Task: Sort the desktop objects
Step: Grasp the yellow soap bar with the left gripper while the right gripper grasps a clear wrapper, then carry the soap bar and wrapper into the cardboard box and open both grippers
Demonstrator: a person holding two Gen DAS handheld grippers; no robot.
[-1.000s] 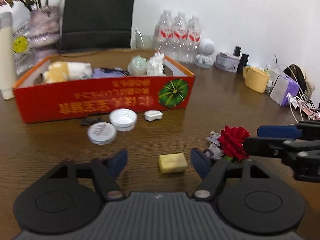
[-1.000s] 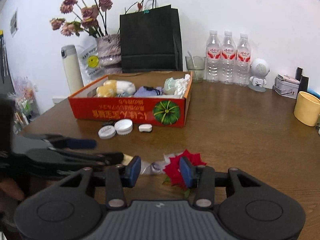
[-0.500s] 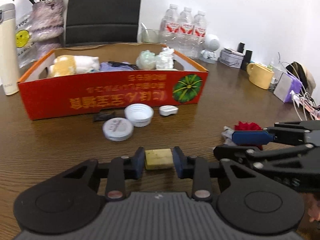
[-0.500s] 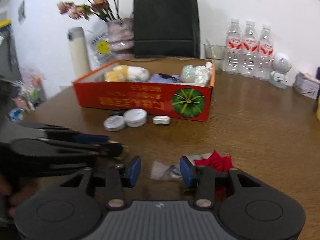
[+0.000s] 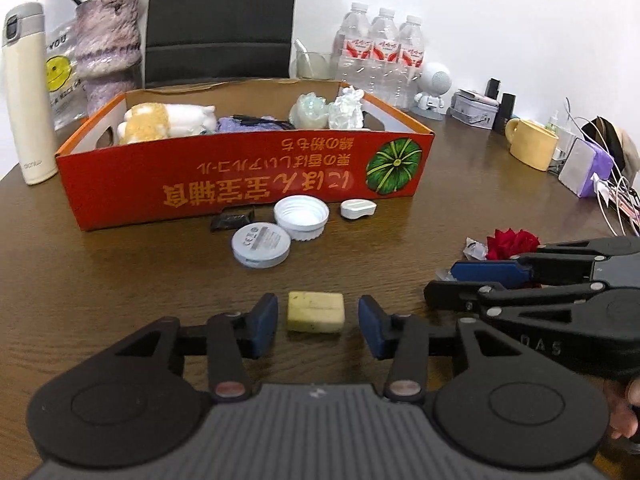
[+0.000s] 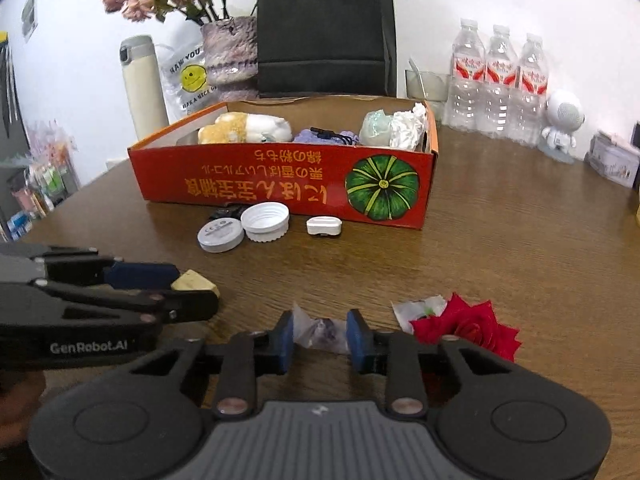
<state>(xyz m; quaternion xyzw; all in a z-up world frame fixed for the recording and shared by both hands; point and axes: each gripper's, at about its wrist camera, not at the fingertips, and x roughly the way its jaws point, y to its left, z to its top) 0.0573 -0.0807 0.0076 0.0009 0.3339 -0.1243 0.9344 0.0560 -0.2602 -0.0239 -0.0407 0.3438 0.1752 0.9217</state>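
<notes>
A yellow block (image 5: 316,312) lies on the wooden table between the pads of my left gripper (image 5: 317,328). Its jaws are opening, with a gap on each side of the block. My right gripper (image 6: 322,342) is closing its jaws on a crumpled clear wrapper (image 6: 322,334), and both pads touch it. A red rose (image 6: 468,330) lies just right of that gripper. The red cardboard box (image 5: 240,192) stands behind, holding a plush toy and wrapped items. In front of it lie a white cap (image 5: 302,216), a round tin (image 5: 261,246) and a small white case (image 5: 358,209).
A cream thermos (image 5: 28,96), a vase of dried flowers (image 6: 230,54) and a black bag (image 6: 326,28) stand behind the box. Water bottles (image 5: 380,56), a white robot figure (image 5: 434,86), a yellow mug (image 5: 532,144) and tangled cables (image 5: 612,192) fill the back right.
The left jaws closed around the yellow block, then spread apart again. The right gripper slid left from the rose to the clear wrapper and its jaws narrowed on it.
</notes>
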